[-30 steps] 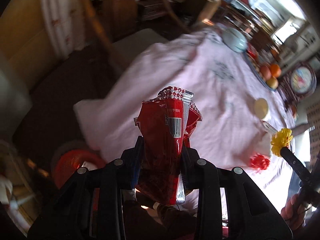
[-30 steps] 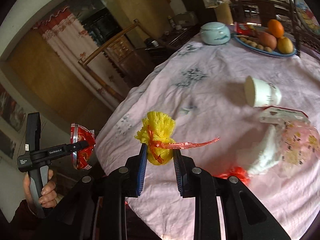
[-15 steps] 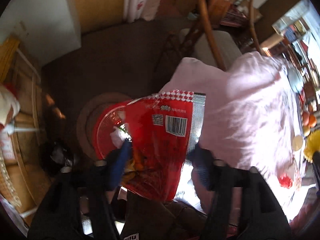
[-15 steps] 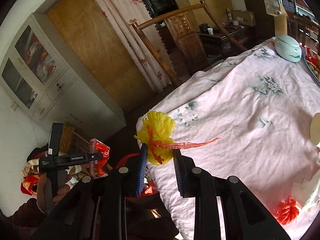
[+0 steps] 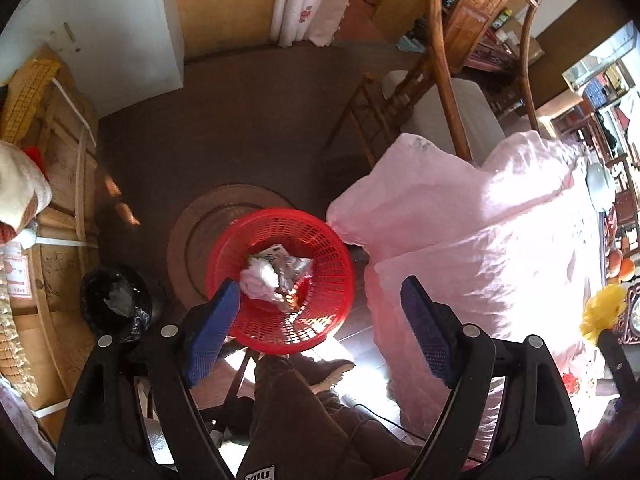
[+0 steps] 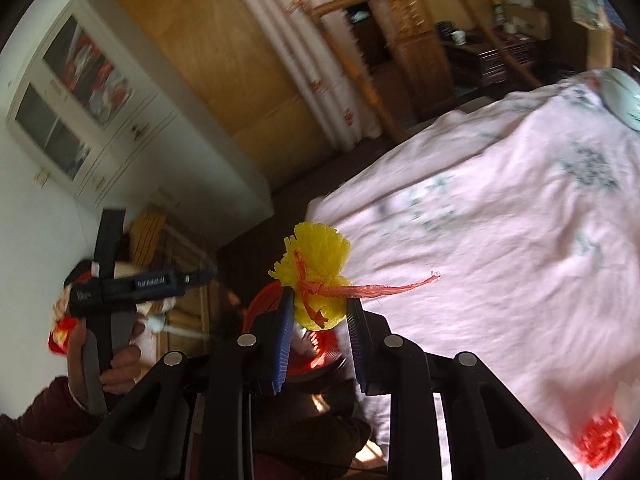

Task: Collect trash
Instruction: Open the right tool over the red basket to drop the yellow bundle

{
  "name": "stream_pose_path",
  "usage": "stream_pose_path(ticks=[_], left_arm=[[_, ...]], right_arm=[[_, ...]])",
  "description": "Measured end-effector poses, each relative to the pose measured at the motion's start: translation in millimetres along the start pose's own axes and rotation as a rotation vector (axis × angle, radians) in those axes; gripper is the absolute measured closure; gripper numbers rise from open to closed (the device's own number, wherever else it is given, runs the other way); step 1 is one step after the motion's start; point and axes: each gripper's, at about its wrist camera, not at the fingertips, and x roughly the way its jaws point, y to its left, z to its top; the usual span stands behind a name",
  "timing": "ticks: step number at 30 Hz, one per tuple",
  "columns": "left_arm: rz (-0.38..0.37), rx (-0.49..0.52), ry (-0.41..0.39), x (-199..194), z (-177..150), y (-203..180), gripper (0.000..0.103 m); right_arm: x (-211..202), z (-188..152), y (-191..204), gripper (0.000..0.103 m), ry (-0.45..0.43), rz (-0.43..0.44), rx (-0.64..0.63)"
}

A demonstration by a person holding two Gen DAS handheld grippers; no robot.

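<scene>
The left gripper (image 5: 320, 312) hung over the red basket (image 5: 320, 320), its jaws opening with nothing between them. The right gripper (image 6: 320, 316) pinched the yellow mesh bundle (image 6: 318, 268) beside the desk (image 6: 500, 240).

Black tongs (image 5: 320, 320), blue pads (image 5: 210, 330), silver screws

The left black two-finger gripper with blue ribbed pads (image 5: 316, 328) points steeply down, its jaws opening, with nothing between the pads. The bare left hand (image 6: 108, 356) wraps its grey handle, a dark red sleeve (image 6: 44, 412) behind the wrist. The right black two-finger gripper with blue ribbed pads (image 6: 320, 316) tilts downward, its jaws narrow and pressed on a small yellow bundle tied with red string (image 6: 316, 272).
</scene>
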Motion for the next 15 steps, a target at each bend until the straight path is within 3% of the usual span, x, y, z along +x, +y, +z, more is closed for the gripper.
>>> stream_pose_path(ticks=[7,12,15], left_arm=[[0.049,-0.052,-0.018,-15.3,-12.7,26.9,0.023],[0.107,-0.083,-0.038,-28.1,-21.2,51.7,0.023],[0.115,-0.110,-0.049,-33.2,-20.2,63.8,0.023]], right_arm=[[46.5,4.9,38.9,0.077,0.131,0.092,-0.112],[73.4,12.3,77.7,0.073,0.172,0.159,-0.206],[81.9,18.3,99.0,0.059,0.174,0.189,-0.259]])
